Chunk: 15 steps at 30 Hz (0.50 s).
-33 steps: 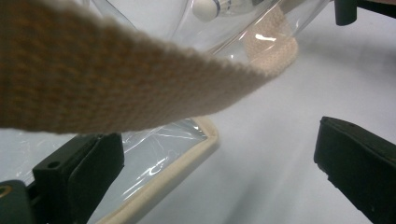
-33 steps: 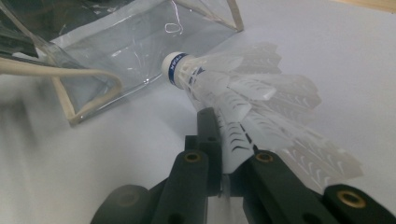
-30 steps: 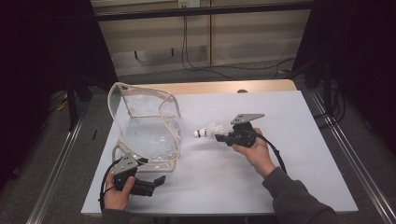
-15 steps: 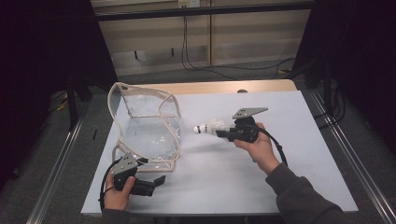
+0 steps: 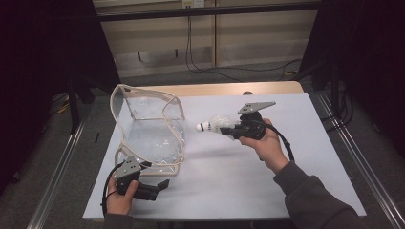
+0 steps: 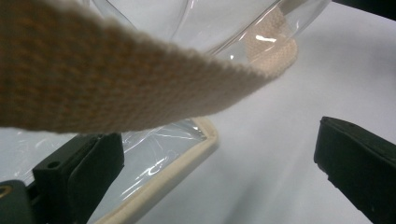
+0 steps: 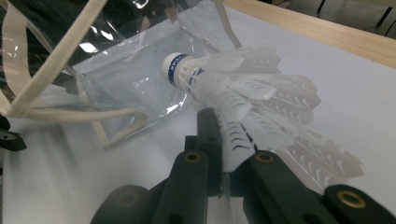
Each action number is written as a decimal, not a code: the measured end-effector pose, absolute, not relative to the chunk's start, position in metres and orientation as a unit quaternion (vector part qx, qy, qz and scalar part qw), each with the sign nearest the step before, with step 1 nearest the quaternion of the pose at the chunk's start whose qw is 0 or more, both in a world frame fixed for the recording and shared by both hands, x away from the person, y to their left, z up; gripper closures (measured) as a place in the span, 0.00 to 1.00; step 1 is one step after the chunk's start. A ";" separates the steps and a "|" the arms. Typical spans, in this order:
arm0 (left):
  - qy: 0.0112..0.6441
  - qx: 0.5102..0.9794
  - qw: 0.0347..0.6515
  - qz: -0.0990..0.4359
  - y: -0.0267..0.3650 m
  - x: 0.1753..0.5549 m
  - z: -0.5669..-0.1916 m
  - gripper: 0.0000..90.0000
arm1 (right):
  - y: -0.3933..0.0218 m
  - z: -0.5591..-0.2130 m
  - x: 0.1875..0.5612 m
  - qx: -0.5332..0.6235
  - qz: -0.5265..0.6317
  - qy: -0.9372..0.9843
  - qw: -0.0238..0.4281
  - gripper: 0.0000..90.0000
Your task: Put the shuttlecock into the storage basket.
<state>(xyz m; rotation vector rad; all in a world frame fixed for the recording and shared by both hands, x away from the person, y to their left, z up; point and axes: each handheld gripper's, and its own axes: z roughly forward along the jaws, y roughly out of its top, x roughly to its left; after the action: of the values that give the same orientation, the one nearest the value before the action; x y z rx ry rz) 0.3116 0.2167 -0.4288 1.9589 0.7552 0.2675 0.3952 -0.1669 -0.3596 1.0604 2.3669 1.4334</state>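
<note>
Your right gripper (image 5: 228,129) is clamped on the feather skirt of the shuttlecock (image 5: 213,125), held above the table (image 5: 305,157) just beside the clear bag (image 5: 148,129). Your left gripper (image 5: 160,186) stands agape, 1 bag strap (image 6: 116,79) between its jaws, unpinched.

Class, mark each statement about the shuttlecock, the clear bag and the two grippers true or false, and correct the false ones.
1. The right gripper has its jaws shut on the shuttlecock. True.
2. The shuttlecock lies inside the clear bag. False: it is outside, held above the table.
3. The left gripper has open jaws. True.
4. The shuttlecock's cork points away from the bag. False: it points toward it.
</note>
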 end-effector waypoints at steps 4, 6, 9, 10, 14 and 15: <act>0.311 0.808 0.489 0.110 0.217 0.312 -0.429 0.02 | -0.162 -0.351 0.395 0.350 0.482 0.798 0.089 0.99; 0.311 0.808 0.489 0.110 0.217 0.312 -0.429 0.02 | -0.160 -0.347 0.395 0.349 0.483 0.798 0.089 0.99; 0.310 0.807 0.491 0.110 0.217 0.312 -0.429 0.02 | -0.157 -0.341 0.395 0.347 0.488 0.796 0.088 0.99; 0.310 0.807 0.491 0.110 0.217 0.312 -0.429 0.02 | -0.157 -0.339 0.395 0.346 0.488 0.797 0.088 0.99; 0.310 0.807 0.491 0.110 0.217 0.312 -0.429 0.02 | -0.155 -0.332 0.396 0.343 0.485 0.799 0.091 0.99; 0.310 0.807 0.491 0.111 0.216 0.312 -0.429 0.02 | -0.155 -0.330 0.396 0.342 0.484 0.800 0.092 0.99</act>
<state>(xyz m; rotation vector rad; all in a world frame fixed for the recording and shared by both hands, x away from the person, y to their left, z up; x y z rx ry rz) 0.3116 0.2165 -0.4291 1.9586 0.7537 0.2685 0.3961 -0.1551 -0.3298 1.0164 2.3767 1.4358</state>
